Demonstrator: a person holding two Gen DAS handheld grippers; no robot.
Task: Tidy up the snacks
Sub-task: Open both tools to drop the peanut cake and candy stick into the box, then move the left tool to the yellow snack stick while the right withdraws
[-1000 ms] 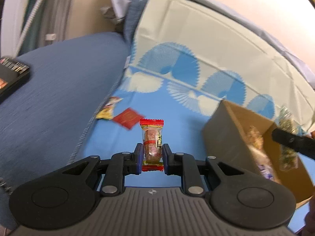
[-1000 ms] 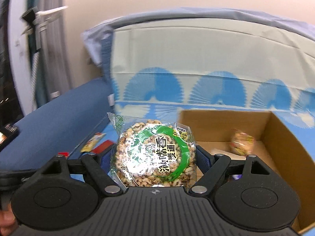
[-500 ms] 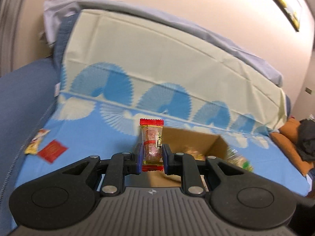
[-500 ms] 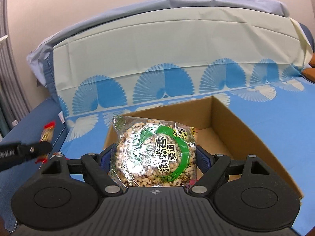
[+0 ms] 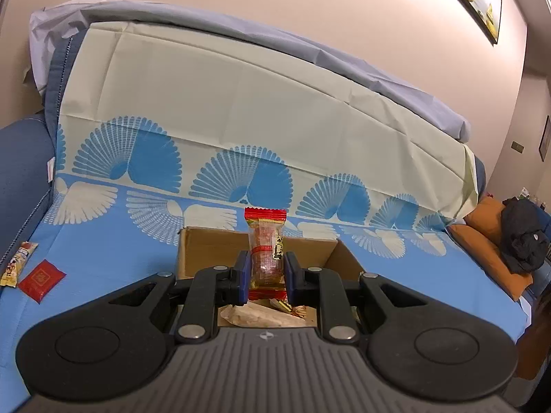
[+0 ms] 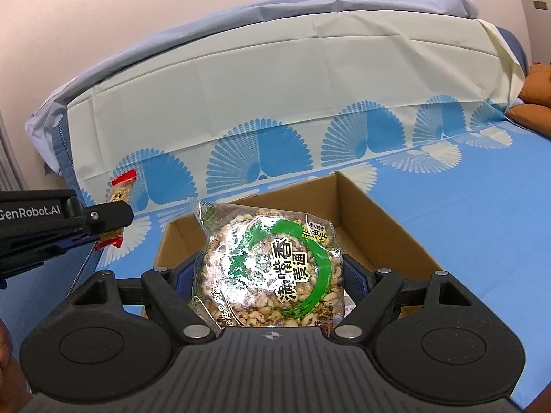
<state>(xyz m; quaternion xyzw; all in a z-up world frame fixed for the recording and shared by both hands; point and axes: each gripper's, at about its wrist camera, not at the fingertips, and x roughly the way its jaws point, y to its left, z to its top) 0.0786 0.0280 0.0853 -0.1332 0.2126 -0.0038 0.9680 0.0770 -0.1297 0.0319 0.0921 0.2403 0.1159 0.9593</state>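
Over the cardboard box (image 5: 206, 251), in the left wrist view, the left gripper (image 5: 267, 275) pinches a slim red-ended candy packet (image 5: 266, 244) upright between its pads, with wrapped snacks already lying in the box below. The step in hand looks like dropping it in; the next move calls for the jaws to part while above the opening. Two loose packets, a yellow bar (image 5: 15, 263) and a red sachet (image 5: 41, 279), lie on the blue cloth (image 5: 103, 251) well to the left, by its edge.

In the right wrist view, the right gripper (image 6: 272, 275) clamps a round puffed-grain cake packet (image 6: 272, 270) above the same box, whose far wall (image 6: 361, 213) stands clear beyond. The left gripper hangs left of the box, so both have room.
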